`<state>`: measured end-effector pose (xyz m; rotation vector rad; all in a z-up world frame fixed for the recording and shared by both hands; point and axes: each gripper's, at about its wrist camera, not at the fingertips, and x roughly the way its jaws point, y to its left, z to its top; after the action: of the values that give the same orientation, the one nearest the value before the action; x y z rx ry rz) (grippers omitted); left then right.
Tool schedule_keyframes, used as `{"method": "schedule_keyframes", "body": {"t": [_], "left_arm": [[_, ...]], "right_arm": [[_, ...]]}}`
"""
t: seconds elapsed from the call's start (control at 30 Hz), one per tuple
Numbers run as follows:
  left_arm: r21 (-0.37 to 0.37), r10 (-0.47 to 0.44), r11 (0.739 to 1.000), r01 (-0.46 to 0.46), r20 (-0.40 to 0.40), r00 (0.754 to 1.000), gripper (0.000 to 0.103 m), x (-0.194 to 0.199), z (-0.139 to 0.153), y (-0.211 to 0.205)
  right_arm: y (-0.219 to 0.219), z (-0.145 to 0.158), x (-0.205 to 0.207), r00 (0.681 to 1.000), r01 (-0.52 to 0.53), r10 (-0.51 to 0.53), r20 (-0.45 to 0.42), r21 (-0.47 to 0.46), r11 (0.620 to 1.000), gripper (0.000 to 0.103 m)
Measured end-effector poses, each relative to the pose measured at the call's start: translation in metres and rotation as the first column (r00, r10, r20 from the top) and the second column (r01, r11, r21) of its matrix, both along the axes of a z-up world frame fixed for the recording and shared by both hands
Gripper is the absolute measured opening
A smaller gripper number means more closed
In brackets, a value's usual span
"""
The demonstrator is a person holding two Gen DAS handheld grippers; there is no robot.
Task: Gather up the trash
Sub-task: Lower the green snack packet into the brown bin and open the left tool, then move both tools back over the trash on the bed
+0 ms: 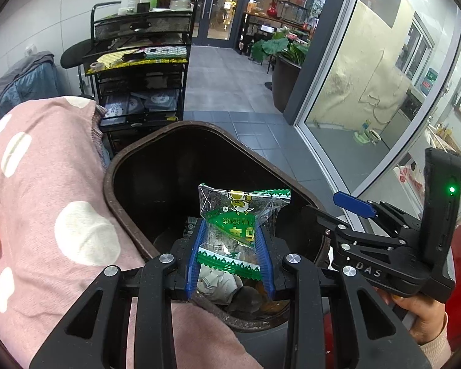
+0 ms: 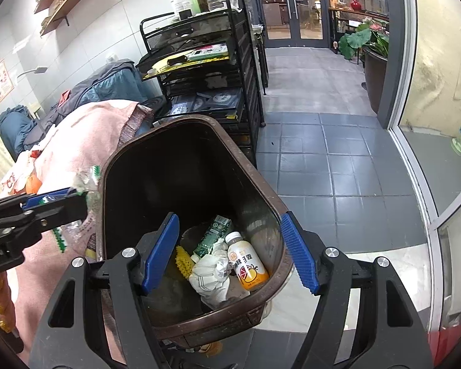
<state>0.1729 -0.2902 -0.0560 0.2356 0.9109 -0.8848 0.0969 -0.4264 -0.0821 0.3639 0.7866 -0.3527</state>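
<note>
My left gripper (image 1: 232, 230) is shut on a clear and green snack wrapper (image 1: 241, 215) and holds it over the open brown trash bin (image 1: 123, 160). In the right wrist view the left gripper (image 2: 76, 195) sits at the bin's left rim with the wrapper (image 2: 90, 181) sticking out. My right gripper (image 2: 230, 233) is open and empty above the bin (image 2: 279, 203). Inside the bin lie an orange juice bottle (image 2: 247, 263), crumpled white paper (image 2: 210, 272), a green carton (image 2: 213, 233) and a yellow spiky thing (image 2: 183, 259). The right gripper also shows in the left wrist view (image 1: 353, 204), at the bin's right side.
A pink dotted cloth (image 1: 46, 203) covers the surface left of the bin. A black wire cart (image 2: 206, 61) with bottles on top stands behind the bin. Grey tiled floor (image 2: 322, 160) runs to glass doors. A glass wall (image 2: 439, 123) is on the right. A potted plant (image 2: 372, 55) stands far back.
</note>
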Motion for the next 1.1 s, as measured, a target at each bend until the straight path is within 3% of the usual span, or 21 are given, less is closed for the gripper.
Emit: {"method": "schedule_keyframes", "body": {"t": [0.2, 0.3, 0.47, 0.57, 0.67, 0.87, 1.1], "left_arm": [[0.035, -0.018, 0.999, 0.018, 0.005, 1.0, 0.032, 0.0, -0.008, -0.012], [0.053, -0.031, 0.998, 0.031, 0.008, 0.999, 0.037, 0.002, -0.013, -0.016], [0.084, -0.045, 0.996, 0.043, 0.028, 0.999, 0.064, 0.002, -0.021, -0.022], [0.098, -0.045, 0.994, 0.04, 0.047, 0.998, 0.081, 0.001, -0.024, -0.022], [0.087, -0.044, 0.995, 0.038, 0.064, 0.997, 0.088, -0.002, -0.023, -0.018], [0.059, -0.053, 0.997, 0.047, 0.108, 0.993, 0.096, -0.009, -0.014, -0.017], [0.051, -0.049, 0.998, 0.04, 0.185, 0.982, 0.097, -0.025, -0.002, -0.008]], "right_arm": [[-0.003, -0.001, -0.002, 1.0, 0.01, -0.01, -0.004, 0.003, 1.0, 0.069], [-0.006, -0.001, -0.004, 1.0, 0.02, -0.02, -0.004, 0.006, 1.0, 0.069], [-0.011, -0.002, -0.006, 0.999, 0.033, -0.033, -0.004, 0.007, 0.999, 0.069], [-0.013, -0.002, -0.009, 0.999, 0.049, -0.049, -0.002, 0.002, 0.999, 0.081], [-0.017, -0.001, -0.01, 0.998, 0.064, -0.064, 0.001, 0.006, 0.998, 0.081], [-0.025, -0.002, -0.01, 0.996, 0.091, -0.091, 0.004, 0.028, 0.995, 0.081], [-0.022, -0.001, -0.008, 0.996, 0.087, -0.087, 0.002, 0.03, 0.996, 0.081]]}}
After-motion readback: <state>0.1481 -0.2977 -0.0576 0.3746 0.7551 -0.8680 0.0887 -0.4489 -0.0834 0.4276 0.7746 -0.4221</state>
